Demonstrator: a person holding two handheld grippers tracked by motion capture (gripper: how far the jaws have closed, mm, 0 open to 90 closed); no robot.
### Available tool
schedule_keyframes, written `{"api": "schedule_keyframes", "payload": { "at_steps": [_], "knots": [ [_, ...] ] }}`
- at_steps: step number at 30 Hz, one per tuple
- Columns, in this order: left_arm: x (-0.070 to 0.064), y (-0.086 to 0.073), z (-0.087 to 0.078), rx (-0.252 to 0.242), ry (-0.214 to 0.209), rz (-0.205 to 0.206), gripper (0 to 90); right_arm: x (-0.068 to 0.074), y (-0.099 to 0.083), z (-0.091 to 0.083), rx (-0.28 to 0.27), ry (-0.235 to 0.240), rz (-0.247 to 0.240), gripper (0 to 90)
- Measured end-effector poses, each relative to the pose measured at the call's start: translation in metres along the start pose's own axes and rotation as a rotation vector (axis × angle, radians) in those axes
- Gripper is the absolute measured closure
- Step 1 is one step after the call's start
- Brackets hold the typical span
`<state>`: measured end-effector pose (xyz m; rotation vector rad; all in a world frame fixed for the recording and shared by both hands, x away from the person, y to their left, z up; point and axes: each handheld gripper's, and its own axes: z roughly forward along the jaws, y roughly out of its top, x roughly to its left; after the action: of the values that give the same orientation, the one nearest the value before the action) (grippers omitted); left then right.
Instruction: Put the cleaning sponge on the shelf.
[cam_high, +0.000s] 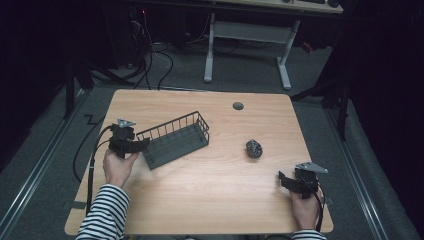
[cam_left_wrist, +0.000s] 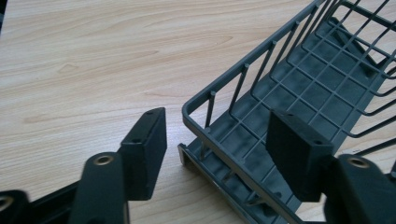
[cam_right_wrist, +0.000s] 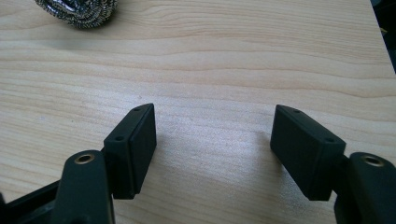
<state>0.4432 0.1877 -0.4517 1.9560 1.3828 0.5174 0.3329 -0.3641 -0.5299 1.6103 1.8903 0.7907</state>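
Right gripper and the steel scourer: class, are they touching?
Apart. The high view shows bare table between the right gripper and the steel scourer; its jaws stand open.

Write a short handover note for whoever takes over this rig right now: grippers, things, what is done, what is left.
Left gripper: open, jaws straddling the near corner of the basket, one inside the rim, one outside; not clamped.
Right gripper: open, holding nothing, over bare table near the front right.
Scourer: on the table right of the basket, apart from it.
Done: nothing is in the basket.
Left: probably grip the basket, then put the scourer in.
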Motion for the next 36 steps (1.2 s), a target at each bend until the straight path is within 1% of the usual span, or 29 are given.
{"api": "schedule_keyframes", "payload": {
  "at_steps": [3, 4, 6, 7, 9, 11, 16, 20, 29, 36],
  "knots": [
    [-0.001, 0.0, 0.001, 0.001, 0.0, 0.003, 45.6, 0.0, 0.0, 0.0, -0.001, 0.0, 0.0, 31.5],
    [-0.001, 0.0, 0.002, 0.003, 0.0, 0.006, 45.6, 0.0, 0.0, 0.0, 0.0, 0.0, 0.0, 31.5],
    [-0.001, -0.001, 0.002, 0.006, 0.003, 0.008, 48.6, 0.0, 0.0, 0.0, -0.001, 0.0, -0.003, 31.5],
    [-0.001, -0.001, 0.002, 0.006, 0.003, 0.009, 51.6, 0.0, 0.0, 0.0, -0.001, 0.0, -0.003, 31.5],
    [-0.001, -0.001, 0.001, 0.004, 0.009, 0.011, 53.0, 0.0, 0.0, 0.0, 0.0, 0.0, 0.0, 31.5],
    [0.0, -0.001, 0.001, 0.001, 0.006, 0.007, 55.1, 0.0, 0.0, 0.0, 0.0, 0.0, 0.0, 31.5],
    [0.001, -0.001, 0.001, -0.003, 0.005, 0.0, 56.7, 0.0, 0.0, 0.0, 0.0, 0.0, 0.0, 31.5],
    [-0.001, -0.001, 0.0, -0.003, 0.007, 0.002, 57.4, 0.0, 0.0, 0.0, 0.0, 0.0, -0.001, 31.3],
    [-0.011, -0.002, 0.001, -0.002, -0.017, 0.035, 58.2, 0.0, 0.0, 0.0, 0.0, 0.001, -0.001, 31.2],
    [-0.023, -0.003, 0.0, -0.001, -0.04, 0.057, 57.9, 0.0, 0.0, 0.0, -0.002, 0.002, -0.002, 31.2]
  ]
}}
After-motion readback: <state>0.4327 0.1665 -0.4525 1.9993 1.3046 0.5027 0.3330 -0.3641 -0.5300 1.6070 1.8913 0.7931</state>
